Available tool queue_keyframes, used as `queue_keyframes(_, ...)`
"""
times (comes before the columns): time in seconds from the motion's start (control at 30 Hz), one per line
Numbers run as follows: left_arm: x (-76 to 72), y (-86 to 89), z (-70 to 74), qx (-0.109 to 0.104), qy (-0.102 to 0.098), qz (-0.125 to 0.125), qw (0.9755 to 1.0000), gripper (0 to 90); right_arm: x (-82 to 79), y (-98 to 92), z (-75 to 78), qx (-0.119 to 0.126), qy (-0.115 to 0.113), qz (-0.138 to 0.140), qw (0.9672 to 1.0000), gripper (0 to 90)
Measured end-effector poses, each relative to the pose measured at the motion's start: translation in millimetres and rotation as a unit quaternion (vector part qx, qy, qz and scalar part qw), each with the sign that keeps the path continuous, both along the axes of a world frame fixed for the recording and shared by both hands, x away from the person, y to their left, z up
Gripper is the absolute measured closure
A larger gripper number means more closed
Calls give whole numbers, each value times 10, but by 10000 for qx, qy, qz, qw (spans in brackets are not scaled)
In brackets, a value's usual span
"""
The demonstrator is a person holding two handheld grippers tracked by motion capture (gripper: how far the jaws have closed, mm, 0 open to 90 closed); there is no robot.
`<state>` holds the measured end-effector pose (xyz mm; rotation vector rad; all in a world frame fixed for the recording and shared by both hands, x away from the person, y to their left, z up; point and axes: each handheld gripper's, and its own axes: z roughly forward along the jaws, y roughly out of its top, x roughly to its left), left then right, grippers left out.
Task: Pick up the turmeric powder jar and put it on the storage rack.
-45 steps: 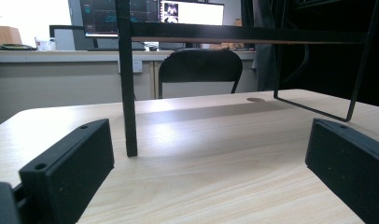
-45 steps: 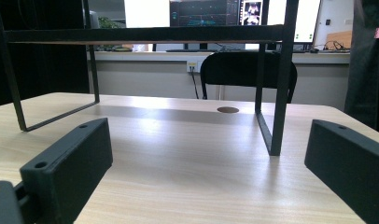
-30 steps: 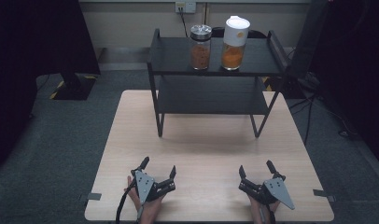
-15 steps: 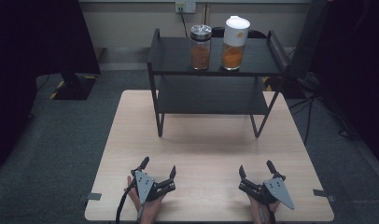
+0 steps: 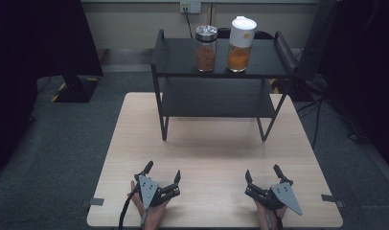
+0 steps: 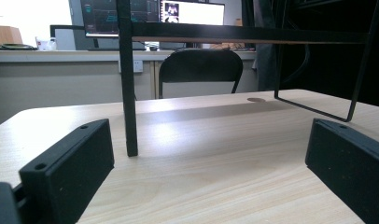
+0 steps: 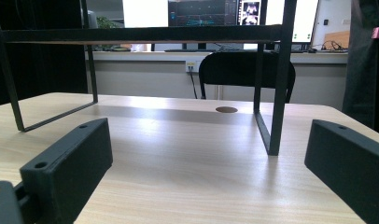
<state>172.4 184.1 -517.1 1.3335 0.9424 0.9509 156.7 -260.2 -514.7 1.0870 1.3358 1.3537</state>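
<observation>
A black two-tier metal rack (image 5: 216, 96) stands at the far half of the wooden table (image 5: 211, 158). On its top shelf sit a glass jar with a silver lid (image 5: 205, 49) and a taller jar with a white lid (image 5: 241, 44), both holding orange-brown contents. My left gripper (image 5: 163, 170) rests near the table's front edge at the left, open and empty. My right gripper (image 5: 262, 172) rests at the front right, also open and empty. In the left gripper view a rack leg (image 6: 128, 93) stands just ahead; in the right gripper view another leg (image 7: 277, 93) stands ahead at the right.
A black chair (image 6: 199, 70) and a desk with monitors stand beyond the table. A dark screen stand (image 5: 73, 86) sits on the floor at the left. Cables run on the floor at the right. Bare tabletop lies between the grippers and the rack.
</observation>
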Motion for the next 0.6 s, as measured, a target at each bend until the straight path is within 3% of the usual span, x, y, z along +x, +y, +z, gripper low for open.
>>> queue_keyframes(0.6,0,0,0,15,-7,-5,10000,6,3,-17,0,1,0,47,10000,0)
